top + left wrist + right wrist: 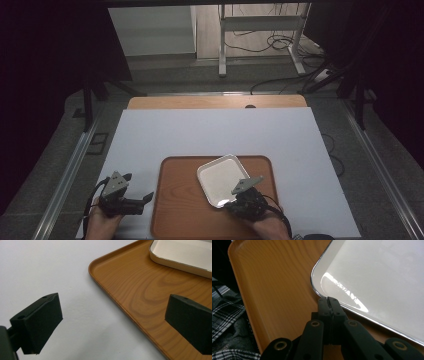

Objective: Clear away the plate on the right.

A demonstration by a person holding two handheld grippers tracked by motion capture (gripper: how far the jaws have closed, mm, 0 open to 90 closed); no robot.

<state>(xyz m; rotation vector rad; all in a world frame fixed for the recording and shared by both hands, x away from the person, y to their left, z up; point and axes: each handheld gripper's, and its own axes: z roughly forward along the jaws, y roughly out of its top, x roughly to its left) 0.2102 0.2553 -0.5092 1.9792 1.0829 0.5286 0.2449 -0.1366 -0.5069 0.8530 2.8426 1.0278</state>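
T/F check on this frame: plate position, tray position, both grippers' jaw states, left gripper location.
1. The white plate lies on the wooden tray. True.
2. The right gripper has its jaws wide open. False: they are shut, at the plate's rim.
3. The left gripper is open. True.
4. The left gripper hovers over the plate. False: it is left of the tray, over the white board.
5. The plate holds food. False: it is empty.
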